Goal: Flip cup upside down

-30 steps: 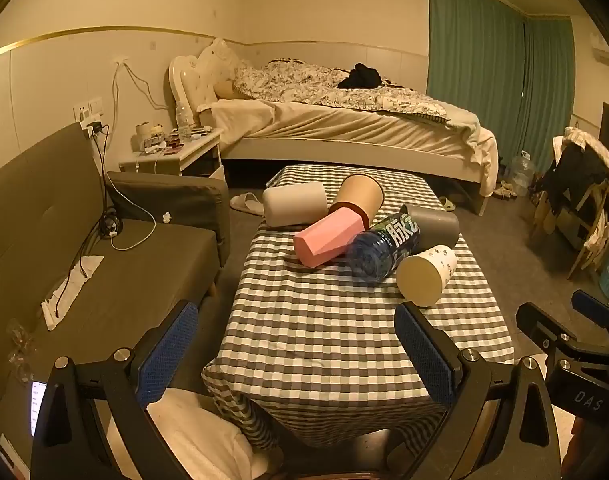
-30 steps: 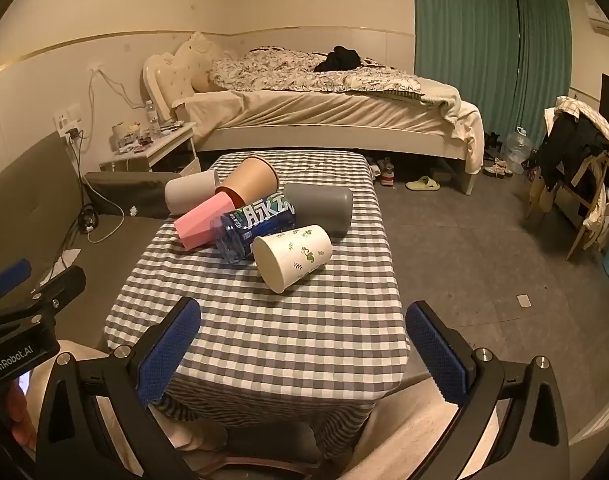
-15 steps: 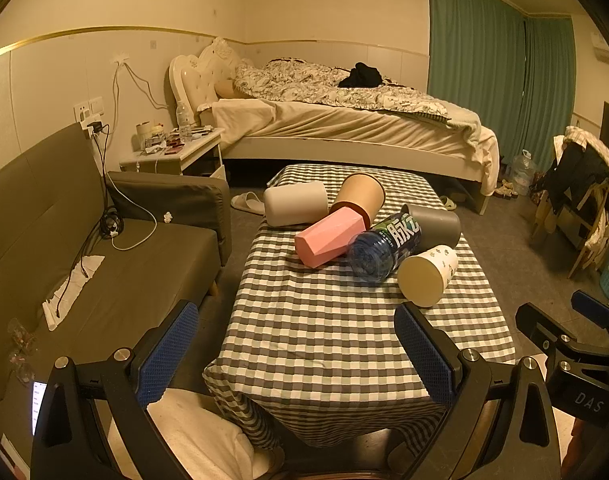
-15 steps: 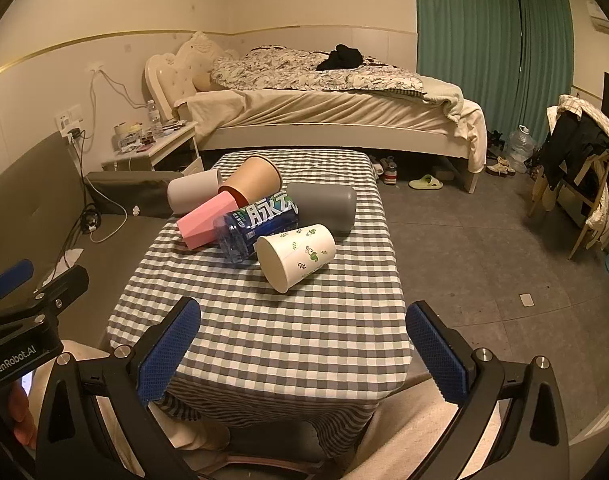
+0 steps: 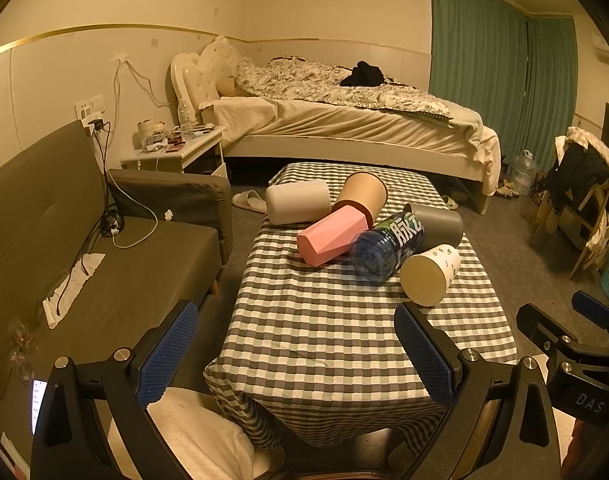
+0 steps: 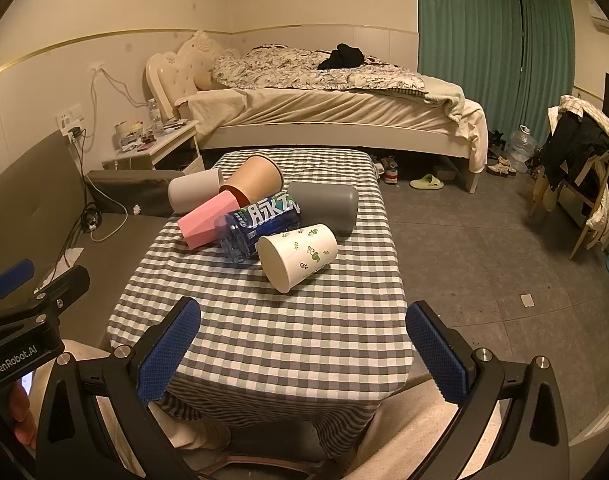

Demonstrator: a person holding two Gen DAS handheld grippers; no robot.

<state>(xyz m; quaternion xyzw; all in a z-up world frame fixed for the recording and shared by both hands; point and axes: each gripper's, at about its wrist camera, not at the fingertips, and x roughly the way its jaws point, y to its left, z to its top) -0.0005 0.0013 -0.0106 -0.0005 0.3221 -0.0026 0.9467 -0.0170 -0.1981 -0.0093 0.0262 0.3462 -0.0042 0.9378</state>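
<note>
both tools empty, pads wide apart, hovering off the near edge of the checked surface (image 6: 264,340). nothing flipped yet. all cups lie on their sides in a pile at the far half of the surface. nearest one is the white paper cup (image 6: 298,256) with green leaf print: in the right view it sits at 12 o'clock from the right tool (image 6: 302,350), well apart, open mouth facing the near-left, base pointing to about 2 o'clock, so the long axis runs diagonally, not square to the pads. in the left view the same white paper cup (image 5: 429,274) is at about 1 o'clock from the left tool (image 5: 296,354), mouth toward the camera. my read: right tool is nearer and better lined up; it needs to go forward, then twist so the pads span the cup wall across the axis, lift, rotate mouth-down. the blue bottle (image 6: 260,222) lies touching or just beside the cup at its 10 o'clock, the grey cup (image 6: 324,206) behind it at 12, then the pink cup (image 6: 206,220), brown paper cup (image 6: 256,180) and pale cup (image 6: 194,190) further left. risk: thin paper wall may crush, and nudging the bottle could roll the pile.
</note>
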